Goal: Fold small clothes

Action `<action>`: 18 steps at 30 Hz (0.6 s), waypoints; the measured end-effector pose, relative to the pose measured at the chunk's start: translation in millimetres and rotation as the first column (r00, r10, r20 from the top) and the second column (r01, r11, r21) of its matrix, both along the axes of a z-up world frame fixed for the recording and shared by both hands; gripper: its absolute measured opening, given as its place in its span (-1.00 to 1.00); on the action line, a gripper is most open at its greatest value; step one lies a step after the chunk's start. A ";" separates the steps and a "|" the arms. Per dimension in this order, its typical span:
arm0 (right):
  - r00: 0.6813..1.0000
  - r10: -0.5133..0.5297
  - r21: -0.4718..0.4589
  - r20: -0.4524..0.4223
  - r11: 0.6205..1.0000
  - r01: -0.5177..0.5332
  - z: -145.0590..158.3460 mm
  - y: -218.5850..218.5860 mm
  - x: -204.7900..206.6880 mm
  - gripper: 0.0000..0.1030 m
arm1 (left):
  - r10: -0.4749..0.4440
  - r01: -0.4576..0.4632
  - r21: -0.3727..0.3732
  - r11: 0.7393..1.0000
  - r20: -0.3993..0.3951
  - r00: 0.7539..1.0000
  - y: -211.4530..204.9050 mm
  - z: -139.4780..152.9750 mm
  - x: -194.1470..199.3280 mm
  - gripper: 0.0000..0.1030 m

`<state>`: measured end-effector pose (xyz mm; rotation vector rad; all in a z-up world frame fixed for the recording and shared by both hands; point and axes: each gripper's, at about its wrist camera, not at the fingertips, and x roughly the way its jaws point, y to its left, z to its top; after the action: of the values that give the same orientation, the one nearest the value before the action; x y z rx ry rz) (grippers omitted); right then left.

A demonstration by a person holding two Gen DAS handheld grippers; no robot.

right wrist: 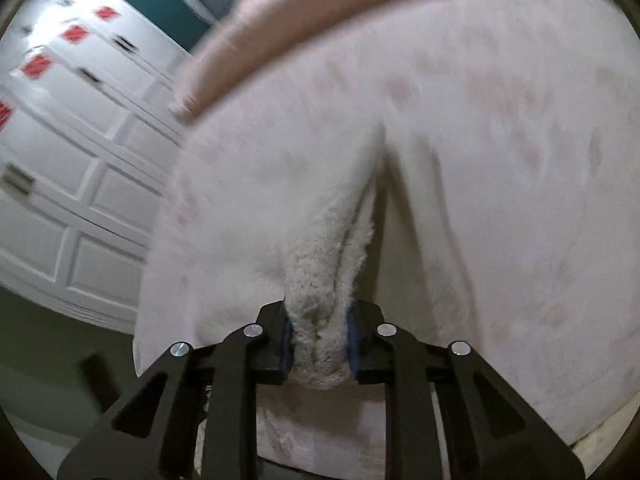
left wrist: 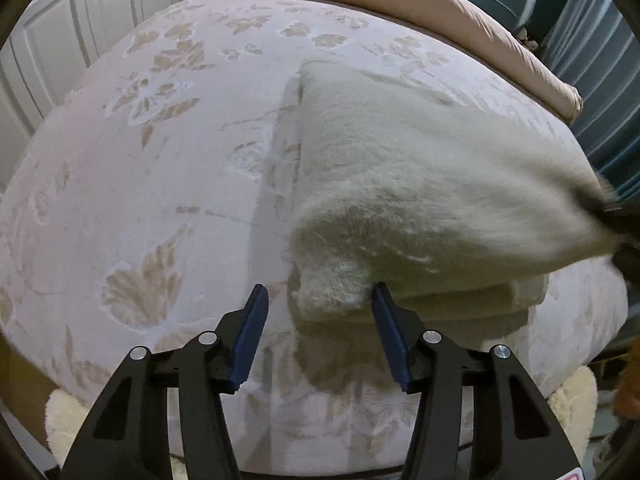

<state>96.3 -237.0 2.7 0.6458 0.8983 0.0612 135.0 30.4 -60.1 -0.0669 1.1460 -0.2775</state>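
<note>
Right of the left hand-held gripper (left wrist: 319,294), the fleece cloth (left wrist: 420,184) blurs and runs off-frame. Beyond the right hand-held gripper (right wrist: 319,320), the bed (right wrist: 500,140) is smeared.

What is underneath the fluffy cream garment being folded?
The fluffy cream garment lies on a pale pink bedspread with a tan leaf pattern, which shows around its left and front edges. Whatever lies directly beneath the folded layers is covered and cannot be seen.

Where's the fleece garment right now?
The cream fleece garment lies folded on the floral bedspread, right of centre in the left wrist view, its near corner at the open left tongs. The right tongs pinch its other edge.
</note>
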 end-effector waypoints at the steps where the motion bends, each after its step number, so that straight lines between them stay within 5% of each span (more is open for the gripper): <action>1: 1.000 -0.001 -0.030 0.020 1.000 0.002 5.5 -1.5 -9.0 -0.63 | -0.004 0.004 -0.012 1.000 -0.009 1.000 1.0 -1.6 -0.1 0.02; 3: 1.000 -0.003 -0.140 -0.026 0.990 0.000 -8.7 0.1 -13.2 -0.63 | -0.011 0.010 -0.006 1.000 -0.033 0.999 -0.9 -9.2 -1.3 0.03; 5: 0.983 -0.007 -0.231 -0.184 0.972 -0.036 -60.3 -0.3 -5.8 -0.61 | -0.008 0.011 0.055 0.998 -0.052 0.999 -6.9 -21.2 -2.4 0.01; 7: 0.965 -0.020 -0.178 -0.263 0.984 -0.028 -100.7 -7.5 -3.6 -0.54 | 0.001 0.003 0.046 0.999 -0.088 0.996 -8.0 -27.9 -4.5 -0.02; 12: 0.978 -0.022 -0.130 -0.206 0.991 -0.005 -63.8 -15.9 -8.7 -0.36 | -0.008 0.009 -0.050 0.999 0.008 1.000 4.7 21.9 -21.1 0.01; 14: 0.985 -0.040 -0.159 -0.166 0.987 0.013 -47.6 -22.2 -10.8 -0.14 | 0.003 0.003 -0.101 0.995 0.059 0.998 9.8 46.0 -20.4 0.08; 18: 0.985 -0.087 -0.129 -0.147 0.989 0.068 -46.8 -36.5 9.9 0.34 | 0.009 0.007 -0.137 0.991 0.114 0.993 -3.9 70.7 4.6 0.52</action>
<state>106.2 -273.5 -44.1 0.5746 1.0152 -0.1145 139.6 26.5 10.6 -0.1706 1.0122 -0.3549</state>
